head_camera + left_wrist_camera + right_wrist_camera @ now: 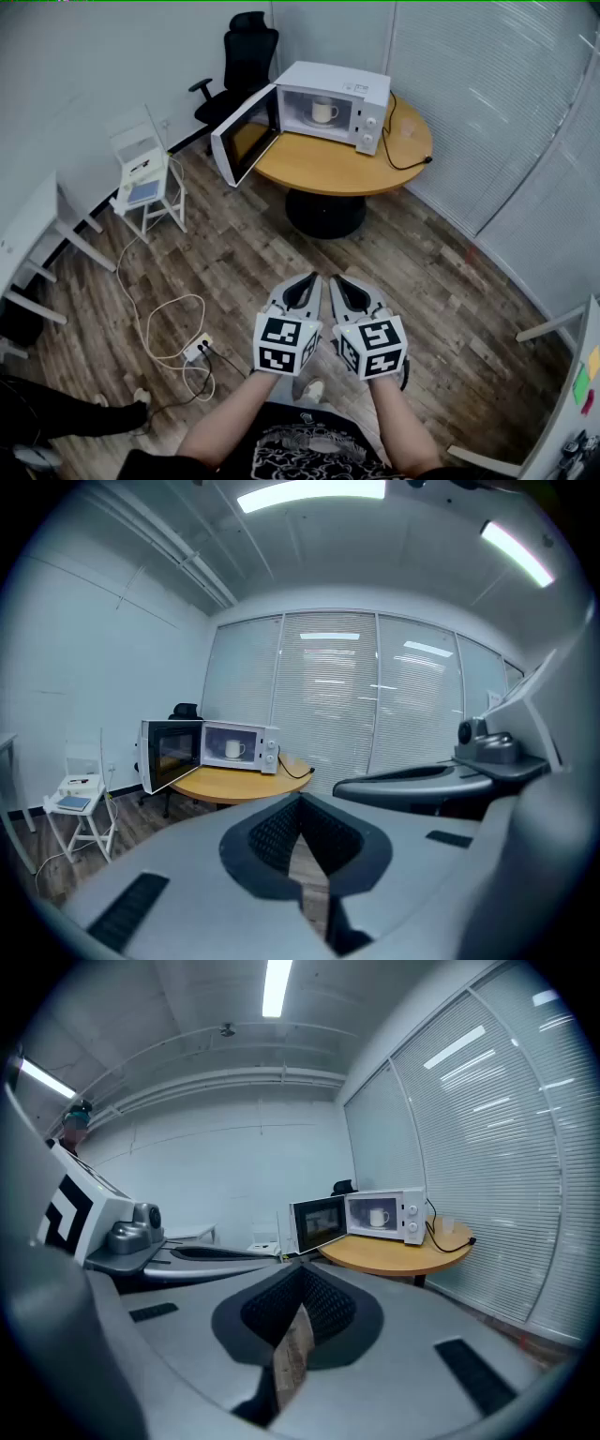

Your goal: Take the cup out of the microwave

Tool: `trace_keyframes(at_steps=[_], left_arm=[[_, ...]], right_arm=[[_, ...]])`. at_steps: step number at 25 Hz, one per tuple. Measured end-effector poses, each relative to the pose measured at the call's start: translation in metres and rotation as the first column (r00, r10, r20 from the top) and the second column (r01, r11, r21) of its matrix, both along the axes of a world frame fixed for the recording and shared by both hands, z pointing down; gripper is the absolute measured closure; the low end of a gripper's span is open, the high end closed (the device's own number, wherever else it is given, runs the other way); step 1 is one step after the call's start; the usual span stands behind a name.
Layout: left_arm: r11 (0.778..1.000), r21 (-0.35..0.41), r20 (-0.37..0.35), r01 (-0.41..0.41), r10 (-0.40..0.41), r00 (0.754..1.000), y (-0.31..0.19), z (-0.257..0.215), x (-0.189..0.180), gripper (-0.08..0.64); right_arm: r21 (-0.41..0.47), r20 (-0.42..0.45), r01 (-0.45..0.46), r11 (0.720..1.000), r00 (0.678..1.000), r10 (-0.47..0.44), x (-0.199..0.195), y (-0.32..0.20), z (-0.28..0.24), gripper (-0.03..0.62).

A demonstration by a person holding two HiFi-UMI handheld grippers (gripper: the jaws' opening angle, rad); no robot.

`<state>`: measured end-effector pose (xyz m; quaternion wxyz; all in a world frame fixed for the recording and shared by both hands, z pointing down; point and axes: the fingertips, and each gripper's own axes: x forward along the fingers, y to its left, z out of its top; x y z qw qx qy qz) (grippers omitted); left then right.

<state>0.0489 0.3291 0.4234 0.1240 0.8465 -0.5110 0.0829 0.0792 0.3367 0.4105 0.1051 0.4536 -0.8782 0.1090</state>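
nothing is lifted yet. your left gripper [308, 279] and right gripper [338, 281] sit side by side close to your body, jaws together on nothing, tipped slightly downward. well ahead of both, on the round table [319, 169], the microwave [375, 90] has its door [246, 137] open with the cup [323, 112] inside. the approach, grasp and withdrawal all remain.

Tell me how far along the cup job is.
Done: the microwave door stands open. In hand: nothing; the left tool and right tool are shut and empty, far from the table. Remaining: walk up, grip the cup inside the microwave, lift it out.
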Motion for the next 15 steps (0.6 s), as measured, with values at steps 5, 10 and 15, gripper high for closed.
trace_keyframes(at_steps=[5, 10, 15], left_arm=[[1.0, -0.001, 0.009, -0.018, 0.019, 1.0, -0.002, -0.005, 0.003, 0.551], [0.999, -0.001, 0.006, -0.036, 0.036, 0.999, -0.007, -0.004, 0.006, 0.551], [0.999, 0.001, -0.002, -0.048, 0.048, 0.999, -0.021, 0.0, 0.002, 0.551]], right_arm=[[0.011, 0.011, -0.019, 1.0, 1.0, 0.019, 0.002, 0.0, -0.009, 0.577], [0.021, 0.034, -0.058, 0.998, 0.998, 0.057, 0.01, -0.005, -0.01, 0.577], [0.008, 0.016, -0.061, 0.998, 0.998, 0.061, 0.004, -0.018, -0.003, 0.577]])
